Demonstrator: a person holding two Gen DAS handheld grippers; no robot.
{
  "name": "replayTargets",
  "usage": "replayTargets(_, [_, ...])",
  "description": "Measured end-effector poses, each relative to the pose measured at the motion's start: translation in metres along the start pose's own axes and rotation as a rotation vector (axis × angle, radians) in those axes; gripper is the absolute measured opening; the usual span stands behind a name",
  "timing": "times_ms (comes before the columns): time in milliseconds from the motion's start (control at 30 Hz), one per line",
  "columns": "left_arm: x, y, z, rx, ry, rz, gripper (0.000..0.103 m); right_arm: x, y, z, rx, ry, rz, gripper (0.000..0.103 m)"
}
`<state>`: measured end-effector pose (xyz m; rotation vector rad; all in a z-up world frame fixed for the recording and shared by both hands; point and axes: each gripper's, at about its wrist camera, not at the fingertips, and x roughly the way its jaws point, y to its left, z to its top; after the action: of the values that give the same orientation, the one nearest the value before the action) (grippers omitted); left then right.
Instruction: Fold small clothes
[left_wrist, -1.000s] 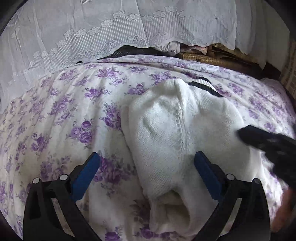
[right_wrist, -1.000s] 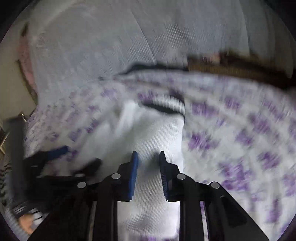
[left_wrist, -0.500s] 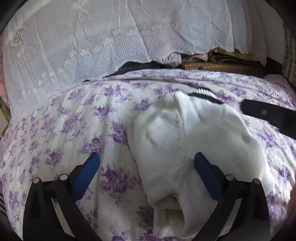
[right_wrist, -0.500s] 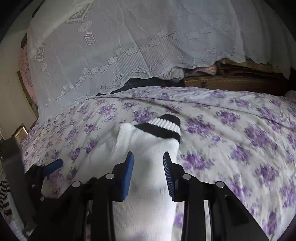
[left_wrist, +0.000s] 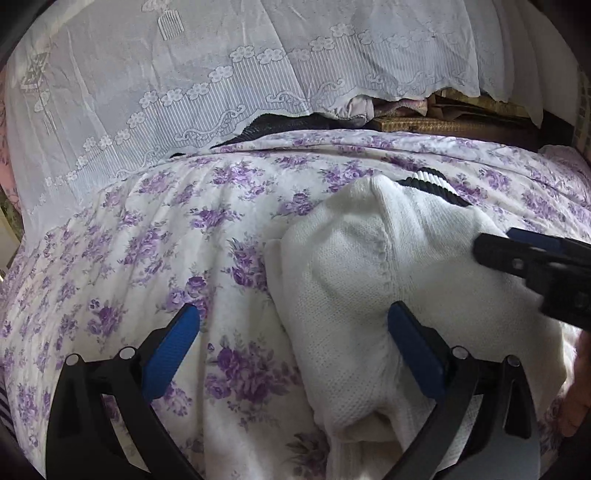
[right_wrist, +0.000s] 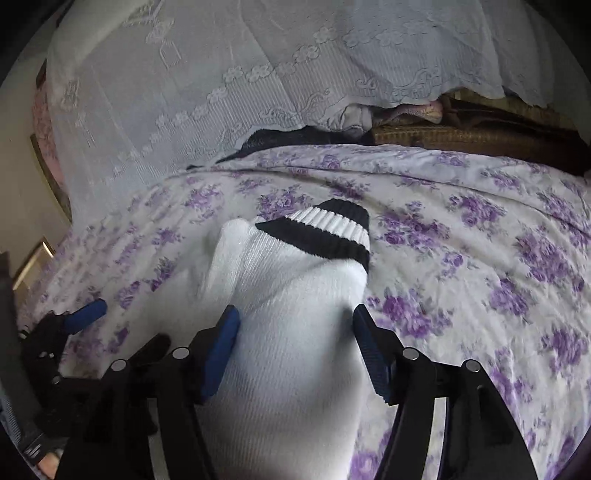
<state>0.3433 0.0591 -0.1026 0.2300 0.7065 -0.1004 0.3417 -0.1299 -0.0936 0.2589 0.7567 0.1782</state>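
- The white sock (left_wrist: 373, 295) lies on the bed's purple-flowered sheet (left_wrist: 155, 258) in my left wrist view, its knit folded over itself in a thick bundle, with the black-striped cuff (left_wrist: 432, 182) at the far end.
- My left tongs (left_wrist: 291, 343) are spread wide; the right blue pad (left_wrist: 413, 347) rests against the sock's near part, while the left pad sits over bare sheet, gripping nothing.
- My right tongs (left_wrist: 532, 266) come in from the right edge of this view, over the sock.
- A white lace cloth (left_wrist: 221, 74) hangs behind the bed.
- In the right wrist view the sock (right_wrist: 295, 350) runs away from me between my right tongs (right_wrist: 295, 343), which are spread apart on either side of it; the left pad touches the fabric, the right one sits just beside it.
- The cuff (right_wrist: 321, 229) shows a white band between two black ones and points toward the lace cloth (right_wrist: 221, 92).
- My left tongs (right_wrist: 74, 325) show at the lower left, near the sock's edge.
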Motion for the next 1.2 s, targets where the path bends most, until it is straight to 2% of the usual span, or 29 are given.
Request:
replayTargets(267, [-0.012, 0.002, 0.0, -0.017, -0.012, -0.043, 0.099, -0.032, -0.02, -0.02, 0.062, -0.022, -0.001, 0.066])
replayTargets(333, [-0.02, 0.004, -0.002, -0.033, -0.017, -0.113, 0.099, -0.039, -0.023, -0.028, 0.074, -0.023, -0.002, 0.066])
replayTargets(400, [-0.025, 0.007, -0.002, -0.059, -0.004, -0.23, 0.099, -0.041, -0.027, -0.036, 0.104, -0.005, 0.021, 0.067])
replayTargets(467, [-0.014, 0.007, -0.005, -0.088, 0.08, -0.359, 0.099, -0.035, -0.035, -0.043, 0.152, 0.034, 0.061, 0.071])
replayTargets(533, [0.01, 0.005, -0.011, -0.11, 0.209, -0.445, 0.099, -0.025, -0.042, -0.05, 0.195, 0.084, 0.1, 0.076])
replayTargets(600, [0.025, 0.016, -0.015, -0.202, 0.278, -0.531, 0.099, -0.023, -0.05, -0.051, 0.236, 0.094, 0.133, 0.077])
replayTargets(733, [0.027, 0.034, -0.014, -0.309, 0.284, -0.668, 0.099, -0.029, -0.05, -0.05, 0.238, 0.087, 0.149, 0.077])
replayTargets(1033, [0.035, 0.058, -0.016, -0.46, 0.307, -0.865, 0.099, -0.027, -0.069, -0.051, 0.347, 0.108, 0.261, 0.078])
replayTargets(1100, [0.035, 0.06, -0.016, -0.481, 0.306, -0.898, 0.099, -0.026, -0.074, -0.052, 0.382, 0.112, 0.297, 0.078])
replayTargets(1200, [0.035, 0.062, -0.019, -0.485, 0.319, -0.905, 0.098, -0.023, -0.086, -0.058, 0.44, 0.123, 0.372, 0.079])
